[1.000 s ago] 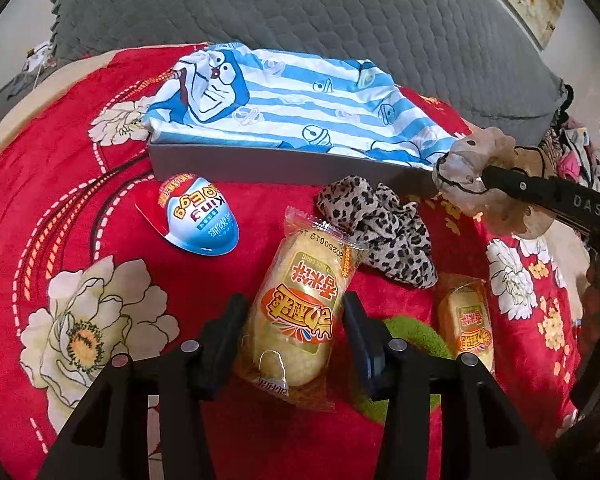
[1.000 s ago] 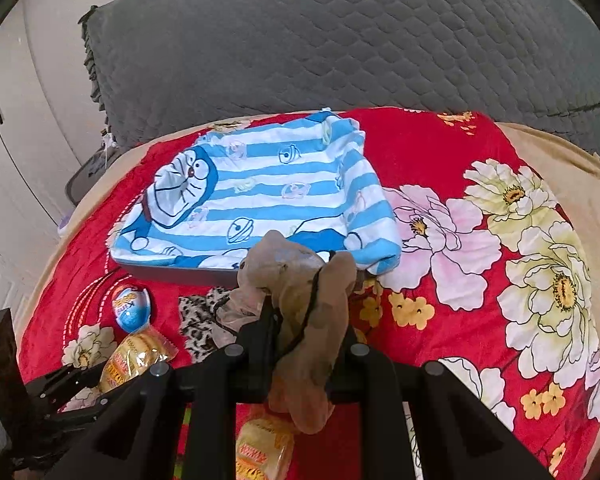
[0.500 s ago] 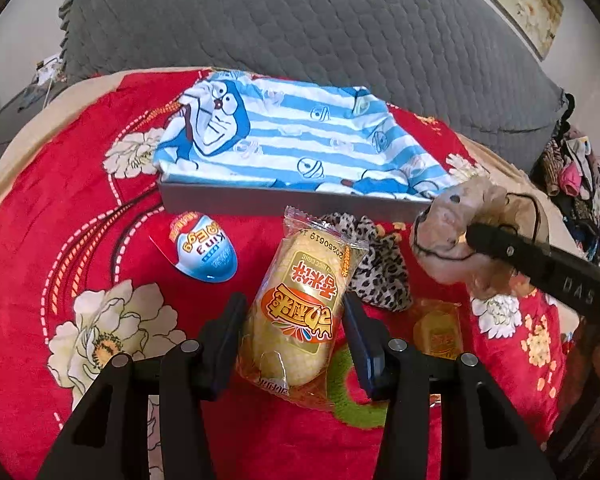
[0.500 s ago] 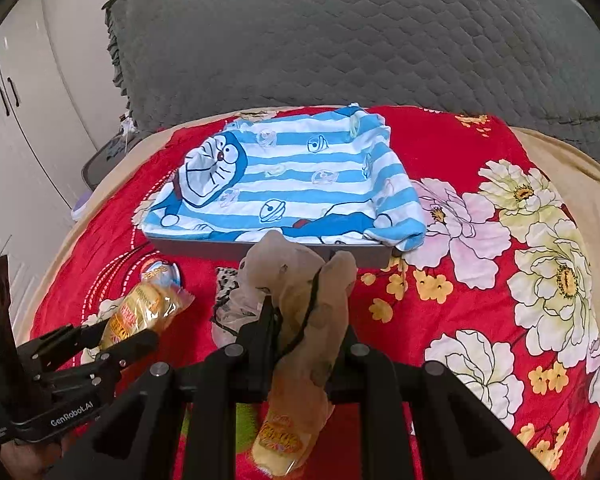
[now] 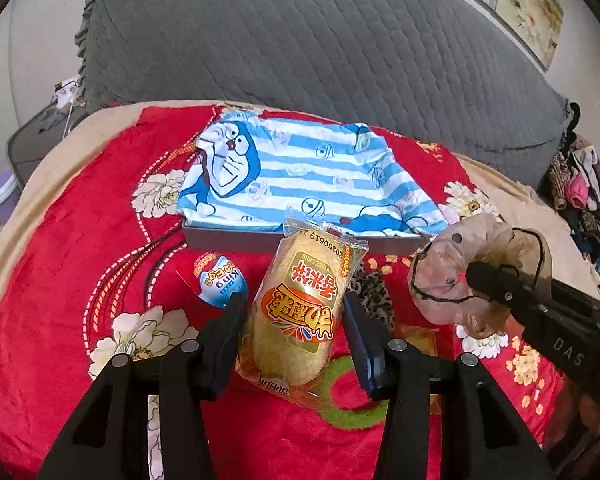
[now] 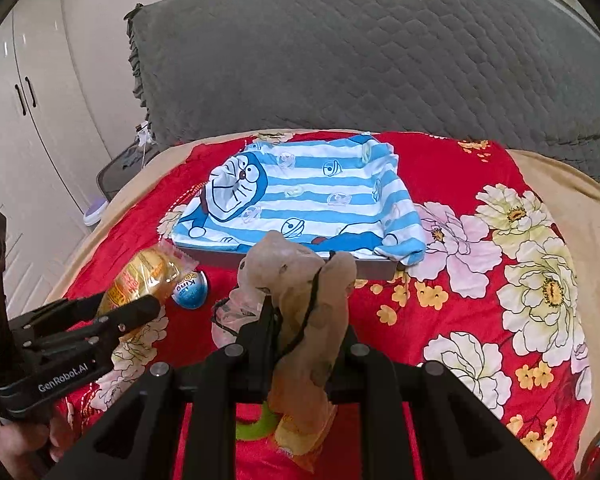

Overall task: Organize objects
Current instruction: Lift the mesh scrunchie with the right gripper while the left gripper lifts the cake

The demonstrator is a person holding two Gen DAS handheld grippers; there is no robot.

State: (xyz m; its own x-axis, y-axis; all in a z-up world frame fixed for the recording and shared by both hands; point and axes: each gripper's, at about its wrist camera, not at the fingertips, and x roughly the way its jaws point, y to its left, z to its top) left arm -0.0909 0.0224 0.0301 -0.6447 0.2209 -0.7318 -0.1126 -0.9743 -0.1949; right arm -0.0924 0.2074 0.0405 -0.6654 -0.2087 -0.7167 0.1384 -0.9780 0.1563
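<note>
Both grippers rose since earlier frame. Left gripper (image 5: pixel 296 332) clenched yellow plastic-wrapped cake (image 5: pixel 300 312); right gripper (image 6: pixel 306 320) clamped beige sheer scrunchie (image 6: pixel 300 280); both lifted ahead toward grey box (image 5: pixel 236 238) for sorting.

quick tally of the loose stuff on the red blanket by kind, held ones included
Wrapped snack cakes: 2, one in the left gripper, shown by cake, one on the blanket
Scrunchies: 2, beige in the right gripper, leopard lying flat
Toy eggs: 1
Striped cartoon cloths: 1, on a grey box
Total: 6, plus the box
</note>
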